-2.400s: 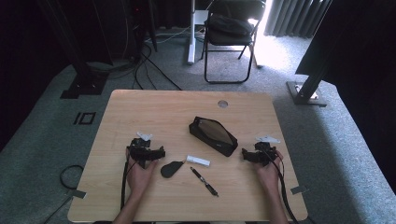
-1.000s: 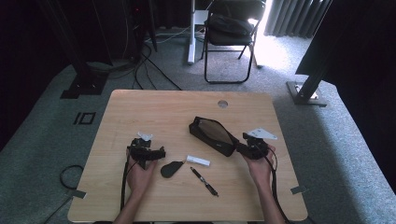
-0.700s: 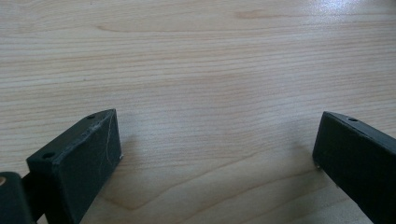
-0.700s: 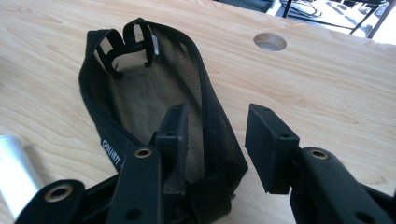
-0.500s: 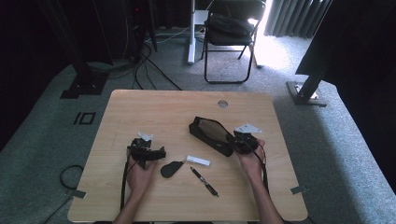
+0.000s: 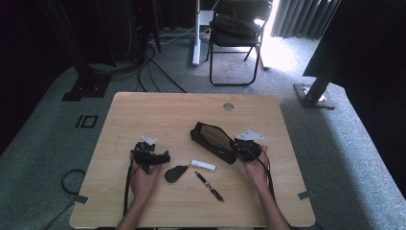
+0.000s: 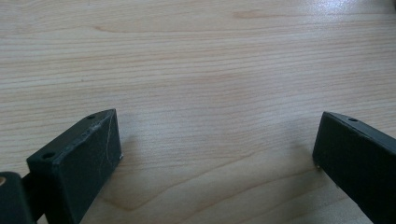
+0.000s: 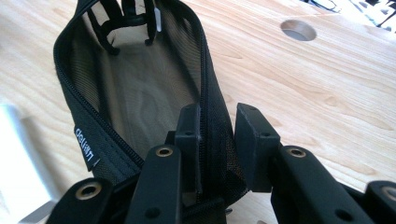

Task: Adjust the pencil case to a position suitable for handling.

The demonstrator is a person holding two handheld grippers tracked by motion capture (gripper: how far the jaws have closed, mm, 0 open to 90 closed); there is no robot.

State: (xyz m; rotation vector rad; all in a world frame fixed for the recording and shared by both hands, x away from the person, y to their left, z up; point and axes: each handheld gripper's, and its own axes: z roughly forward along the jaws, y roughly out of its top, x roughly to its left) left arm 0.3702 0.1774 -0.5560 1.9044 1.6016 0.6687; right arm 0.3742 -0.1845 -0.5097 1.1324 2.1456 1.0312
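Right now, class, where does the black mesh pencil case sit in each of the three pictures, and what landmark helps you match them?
High view: the pencil case lies right of the table's centre, the right gripper at its near end.
Left gripper view: bare wooden table between open jaws.
Right gripper view: the case runs up from bottom centre, one side wall between the jaws.
Shared landmark: the round hole in the tabletop.
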